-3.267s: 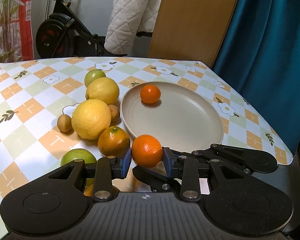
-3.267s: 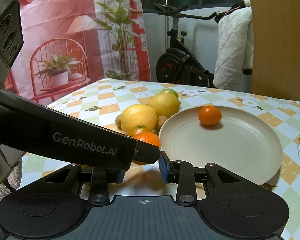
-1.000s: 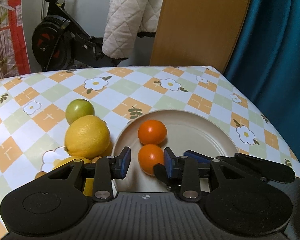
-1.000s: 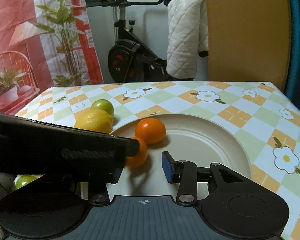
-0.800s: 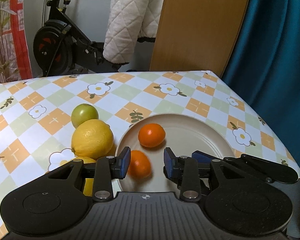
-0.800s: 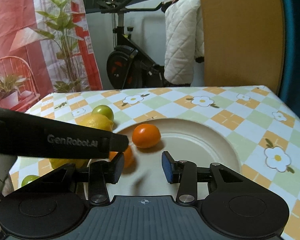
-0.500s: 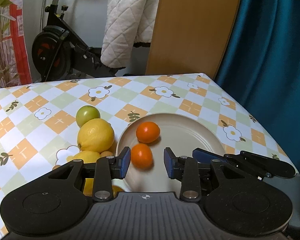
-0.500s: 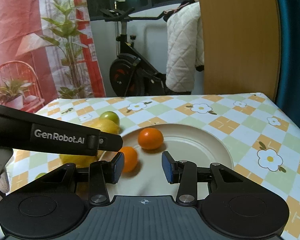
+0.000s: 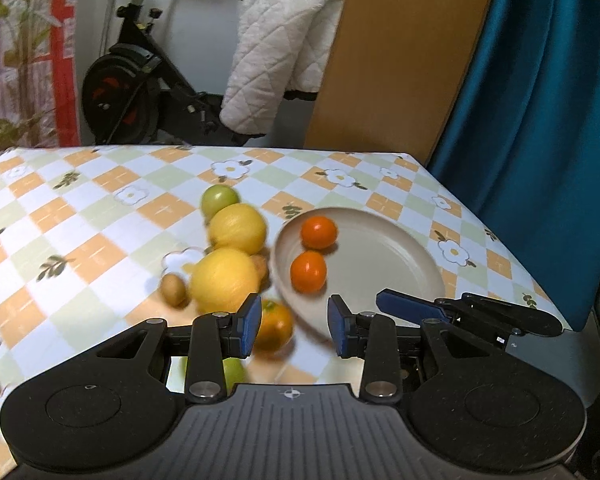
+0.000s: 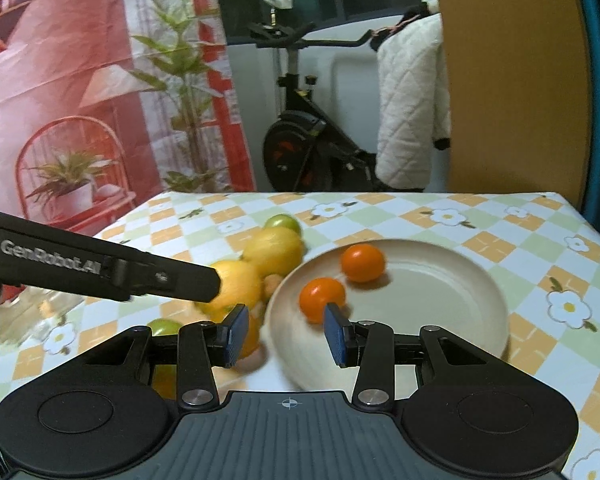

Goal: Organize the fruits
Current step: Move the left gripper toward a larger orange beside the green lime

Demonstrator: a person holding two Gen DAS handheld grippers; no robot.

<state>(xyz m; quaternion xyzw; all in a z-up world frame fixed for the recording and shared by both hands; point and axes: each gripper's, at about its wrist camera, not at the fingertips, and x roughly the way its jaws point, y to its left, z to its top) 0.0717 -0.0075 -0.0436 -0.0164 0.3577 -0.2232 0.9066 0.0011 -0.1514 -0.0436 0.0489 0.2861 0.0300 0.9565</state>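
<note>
- We see the table point(image 9: 99, 208) under a checked cloth with flowers, its far edge toward an exercise bike point(image 9: 139, 92) and its right edge beside a teal curtain point(image 9: 548, 120).
- A beige plate point(image 9: 380, 264) sits near the table's right edge; in the right wrist view its rim point(image 10: 460, 312) is blurred at the near side.
- Our left gripper point(image 9: 292, 326) tilts down toward the table over the plate's near left rim; its jaws stand apart and grasp nothing.
- Our right gripper point(image 10: 281, 334) tilts down the same way, just right of the left one, its jaws likewise parted and empty; its blue finger point(image 9: 408, 307) shows beside the left gripper's right jaw.
- Two lemons point(image 9: 235, 228) lie touching just left of the plate, one behind the other.
- A larger orange point(image 9: 273, 326) lies on the cloth just off the plate's near left rim, partly behind the left gripper's left pad.
- Two small oranges point(image 9: 308, 271) rest inside the plate by its left rim, close together; they also show in the right wrist view point(image 10: 322, 294).
- A green fruit point(image 9: 219, 199) sits behind the far lemon, toward the table's far edge.
- A small brown fruit point(image 9: 173, 289) lies left of the near lemon.
</note>
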